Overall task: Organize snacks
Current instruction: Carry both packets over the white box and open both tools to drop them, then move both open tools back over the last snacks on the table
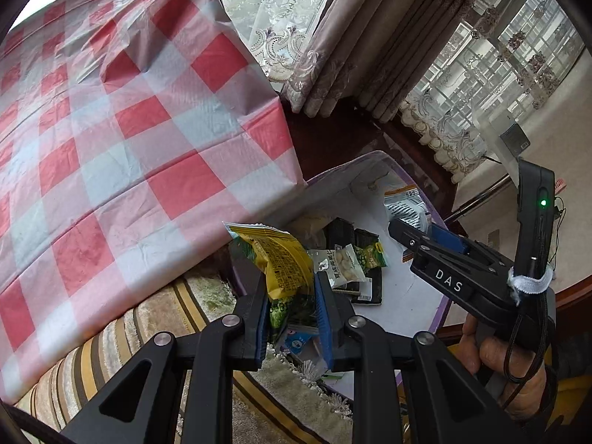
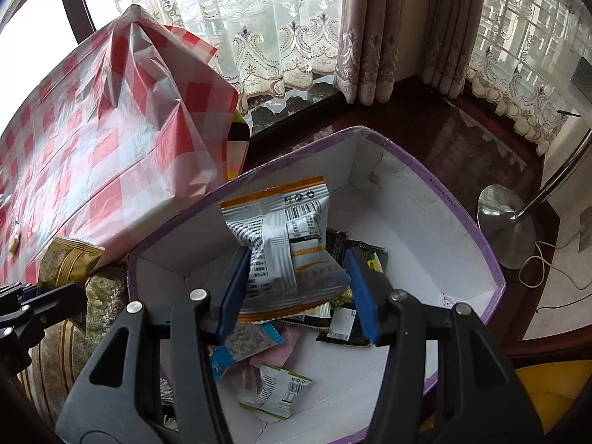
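Carrying two packets over the box (image 2: 462, 229): left gripper (image 1: 292, 310) clamped on yellow-green packet (image 1: 285, 266), right gripper (image 2: 296, 296) on silver-orange packet (image 2: 281, 244). Next we release both inside.

A red-and-white checked tablecloth (image 1: 129, 129) drapes the table beside lace curtains (image 2: 266, 29); a chrome lamp base (image 2: 505, 225) stands on the dark floor (image 2: 455, 148)

I see a crinkled yellow-green foil snack packet (image 1: 283, 270) and a silver-orange foil packet (image 2: 285, 255) held above a purple-rimmed white cardboard box (image 2: 425, 199) holding loose snack packets (image 2: 281, 388)
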The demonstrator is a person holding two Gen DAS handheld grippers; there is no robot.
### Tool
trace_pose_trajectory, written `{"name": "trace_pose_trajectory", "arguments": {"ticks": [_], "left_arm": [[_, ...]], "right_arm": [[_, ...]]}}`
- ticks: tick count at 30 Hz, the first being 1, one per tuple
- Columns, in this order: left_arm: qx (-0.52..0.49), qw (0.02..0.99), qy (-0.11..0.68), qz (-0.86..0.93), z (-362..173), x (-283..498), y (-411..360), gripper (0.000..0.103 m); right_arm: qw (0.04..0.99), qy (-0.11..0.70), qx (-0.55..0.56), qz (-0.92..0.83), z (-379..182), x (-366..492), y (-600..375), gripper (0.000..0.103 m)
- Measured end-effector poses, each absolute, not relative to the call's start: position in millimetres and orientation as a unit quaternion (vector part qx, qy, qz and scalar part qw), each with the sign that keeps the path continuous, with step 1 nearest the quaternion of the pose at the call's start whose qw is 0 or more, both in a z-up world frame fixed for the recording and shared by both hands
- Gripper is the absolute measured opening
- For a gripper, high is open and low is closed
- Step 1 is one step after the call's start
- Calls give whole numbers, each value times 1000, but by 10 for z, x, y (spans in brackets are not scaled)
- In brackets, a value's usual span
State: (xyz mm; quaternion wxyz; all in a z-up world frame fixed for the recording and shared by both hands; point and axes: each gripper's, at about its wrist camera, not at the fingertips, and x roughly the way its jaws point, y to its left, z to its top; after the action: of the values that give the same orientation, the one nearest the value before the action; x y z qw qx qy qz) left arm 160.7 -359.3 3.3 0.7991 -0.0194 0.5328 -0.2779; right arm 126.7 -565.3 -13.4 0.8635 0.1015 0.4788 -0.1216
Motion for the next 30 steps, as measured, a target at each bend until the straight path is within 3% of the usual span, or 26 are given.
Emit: {"name": "trace_pose_trajectory", "arguments": {"ticks": [7,11,30], "left_arm": [[-30,796,540,-272,-31,1756,-3634,25],[-44,795,543,-266,-39,1769,-3582,37],[-78,821,518,-228,74,1847,-3147,37]], "right_arm": [[856,492,106,-120,-206,1223,-5710,59],[858,490,106,-114,-188,1243,-5673,61],[875,479,51,-57,43,1426,-5039,62]]}}
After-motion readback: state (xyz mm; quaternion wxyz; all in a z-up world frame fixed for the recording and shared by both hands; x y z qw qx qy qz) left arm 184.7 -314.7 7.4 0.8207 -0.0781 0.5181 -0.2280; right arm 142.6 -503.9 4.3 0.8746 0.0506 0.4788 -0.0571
